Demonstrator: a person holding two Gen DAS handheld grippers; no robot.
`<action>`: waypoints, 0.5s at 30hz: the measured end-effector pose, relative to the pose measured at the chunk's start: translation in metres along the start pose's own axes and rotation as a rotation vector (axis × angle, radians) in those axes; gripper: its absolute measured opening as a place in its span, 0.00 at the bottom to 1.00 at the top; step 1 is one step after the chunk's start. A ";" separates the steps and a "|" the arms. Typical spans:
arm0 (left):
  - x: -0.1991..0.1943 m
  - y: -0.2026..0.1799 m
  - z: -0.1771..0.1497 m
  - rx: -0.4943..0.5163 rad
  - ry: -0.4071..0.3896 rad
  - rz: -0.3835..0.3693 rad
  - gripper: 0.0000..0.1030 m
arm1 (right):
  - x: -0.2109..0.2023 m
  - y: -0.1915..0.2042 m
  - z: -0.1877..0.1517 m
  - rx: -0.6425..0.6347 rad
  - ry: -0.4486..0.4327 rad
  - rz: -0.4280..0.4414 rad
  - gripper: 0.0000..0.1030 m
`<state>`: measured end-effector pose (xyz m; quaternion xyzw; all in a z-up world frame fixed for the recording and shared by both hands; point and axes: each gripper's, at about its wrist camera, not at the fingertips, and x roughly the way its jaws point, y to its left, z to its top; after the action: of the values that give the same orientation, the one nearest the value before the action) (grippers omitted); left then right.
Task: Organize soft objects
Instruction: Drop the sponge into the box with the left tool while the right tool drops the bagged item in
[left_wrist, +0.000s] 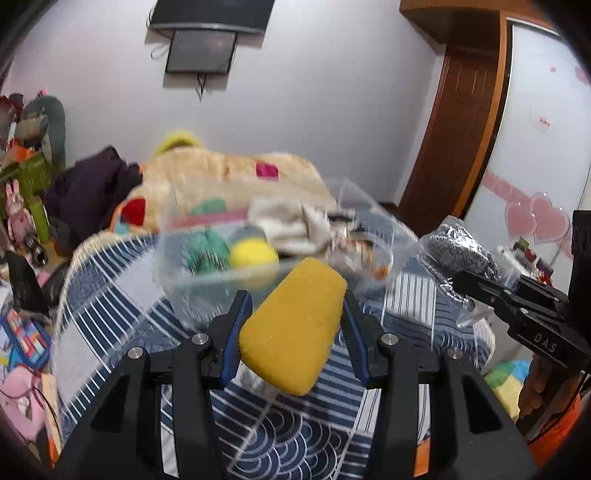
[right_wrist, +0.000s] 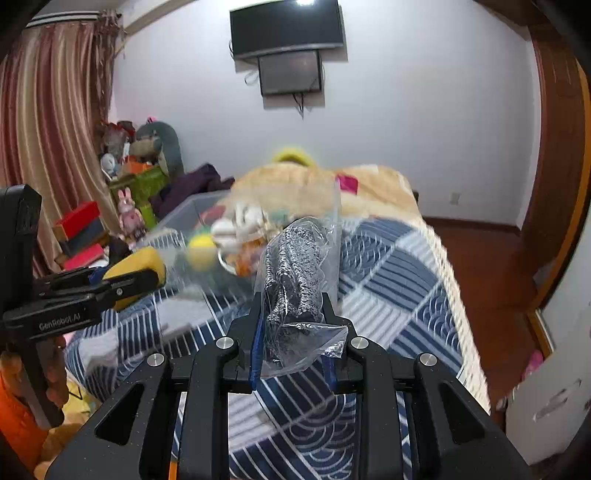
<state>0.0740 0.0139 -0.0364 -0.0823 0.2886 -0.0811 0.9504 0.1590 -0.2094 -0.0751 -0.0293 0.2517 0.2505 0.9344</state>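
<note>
Blue-and-white patterned bedding (left_wrist: 110, 280) fills the left wrist view, where the left gripper (left_wrist: 295, 325) pinches a yellow sponge (left_wrist: 295, 325), porous and rounded, before a clear bin (left_wrist: 207, 280) of soft toys; the right gripper (left_wrist: 476, 291) beside it reads "DAS". Only the right wrist view shows striped curtains (right_wrist: 51, 129). There the right gripper's fingers (right_wrist: 258, 332) clamp a grey knit (right_wrist: 295, 273) bagged in crinkled plastic, over the bed; the left gripper's side reads "GenRobot.AI".

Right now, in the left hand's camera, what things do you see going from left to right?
Pink bunny toy → purple clothes → green ball → yellow sponge → bagged grey cloth → right gripper
</note>
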 end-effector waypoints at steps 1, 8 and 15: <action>-0.003 0.001 0.009 0.004 -0.018 0.006 0.47 | -0.001 0.000 0.005 -0.012 -0.016 -0.003 0.23; -0.008 0.013 0.039 0.008 -0.096 0.046 0.47 | 0.004 0.012 0.041 -0.061 -0.120 -0.004 0.23; 0.019 0.032 0.063 0.001 -0.102 0.119 0.47 | 0.026 0.027 0.063 -0.091 -0.149 0.011 0.23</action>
<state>0.1279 0.0478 -0.0012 -0.0684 0.2443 -0.0201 0.9671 0.1939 -0.1628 -0.0311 -0.0515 0.1699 0.2681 0.9469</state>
